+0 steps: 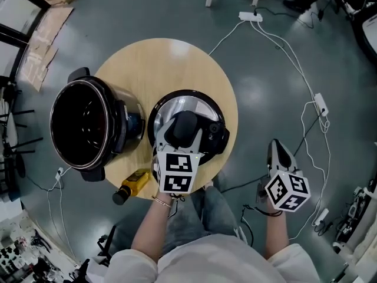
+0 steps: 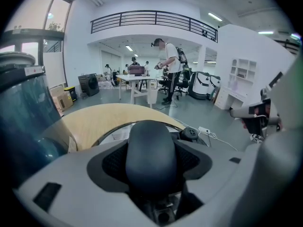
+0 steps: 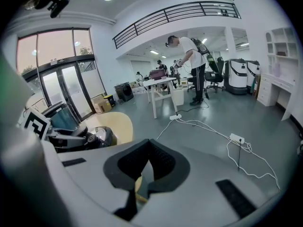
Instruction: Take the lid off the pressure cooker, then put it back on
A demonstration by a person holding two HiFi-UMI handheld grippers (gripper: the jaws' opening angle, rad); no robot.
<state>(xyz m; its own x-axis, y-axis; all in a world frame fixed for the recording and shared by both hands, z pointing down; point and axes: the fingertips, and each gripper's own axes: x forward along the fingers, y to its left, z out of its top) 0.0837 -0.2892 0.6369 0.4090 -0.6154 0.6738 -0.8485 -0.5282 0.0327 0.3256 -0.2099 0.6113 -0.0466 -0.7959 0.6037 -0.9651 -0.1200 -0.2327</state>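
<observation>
- Pale sleeves (image 1: 200, 263) and two forearms fill the near edge of the head view. The person stands at the near side of a round wooden tabletop (image 1: 159, 63) to reach everything on it.
- Left tongs (image 1: 184, 135) are clamped on the black handle (image 2: 150, 155) of the lid (image 1: 179, 102), the one part made for carrying it. The handle fills the space between the pads.
- Off its pot, the lid sits over the near right part of the tabletop. Whether it rests there or hangs just clear cannot be told.
- Just left of it, the pressure cooker (image 1: 85, 125) stands open and dark inside, so the first half of the job looks done. The lid is kept close, likely for a short trip back.
- Right tongs (image 1: 275, 148) hang closed on nothing over the grey floor (image 1: 265, 81), well right of the tabletop. They seem to be kept out of the way, since one grip manages the lid.
- Near the tabletop's near edge, a yellow bottle (image 1: 134, 184) lies on its side, clear of the lid's likely path.
</observation>
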